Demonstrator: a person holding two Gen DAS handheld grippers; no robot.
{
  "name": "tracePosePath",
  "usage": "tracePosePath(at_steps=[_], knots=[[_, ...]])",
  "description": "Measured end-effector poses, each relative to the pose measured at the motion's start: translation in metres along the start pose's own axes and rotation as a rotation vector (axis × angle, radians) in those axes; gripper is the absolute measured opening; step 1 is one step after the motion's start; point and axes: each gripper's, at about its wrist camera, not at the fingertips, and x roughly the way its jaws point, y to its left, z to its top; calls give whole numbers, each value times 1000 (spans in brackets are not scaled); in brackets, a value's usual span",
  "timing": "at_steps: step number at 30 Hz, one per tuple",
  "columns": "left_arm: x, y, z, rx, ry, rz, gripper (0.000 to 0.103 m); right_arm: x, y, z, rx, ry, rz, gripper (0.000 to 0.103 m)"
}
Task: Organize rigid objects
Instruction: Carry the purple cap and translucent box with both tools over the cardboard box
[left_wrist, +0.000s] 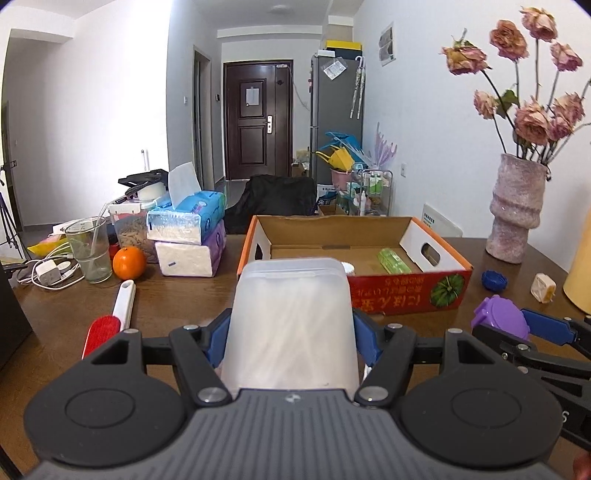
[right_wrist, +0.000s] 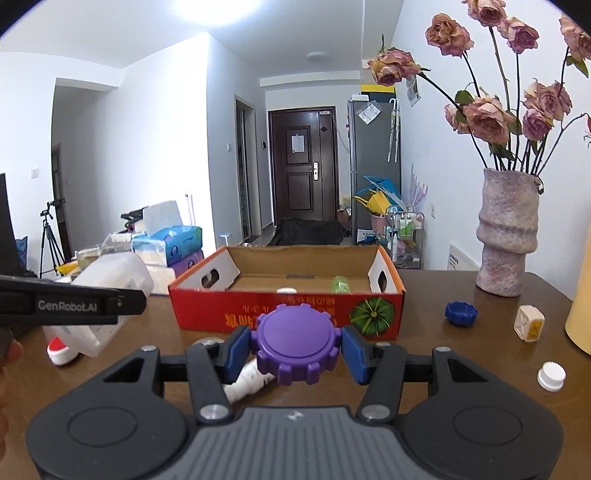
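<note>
Partly done: the cardboard box (left_wrist: 354, 254), frame centre, holds a green item (left_wrist: 393, 261). Left tool (left_wrist: 291, 341) grips a translucent container (left_wrist: 291, 325); right tool (right_wrist: 293, 349) grips a purple lid (right_wrist: 295, 341). Blue cap (right_wrist: 460, 313), white cap (right_wrist: 551, 376) remain on the table (right_wrist: 443, 350), lower right.

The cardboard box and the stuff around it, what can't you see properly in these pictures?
- Cardboard box floor: in the left wrist view the held translucent container covers its near left part.
- White tube: right wrist view, mostly hidden behind the right gripper and purple lid.
- Yellow object: cut off by the right edge.
- Box lettering: upside down, too blurred to read.
</note>
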Motion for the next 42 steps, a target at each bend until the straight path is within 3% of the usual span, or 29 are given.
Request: tracePosePath(at_steps=[14, 42], knots=[[54, 10, 25, -54, 38, 44, 67, 53, 2, 26, 51, -7, 26, 53], [155, 22, 74, -110, 34, 76, 67, 163, -20, 66, 112, -5, 17, 53]])
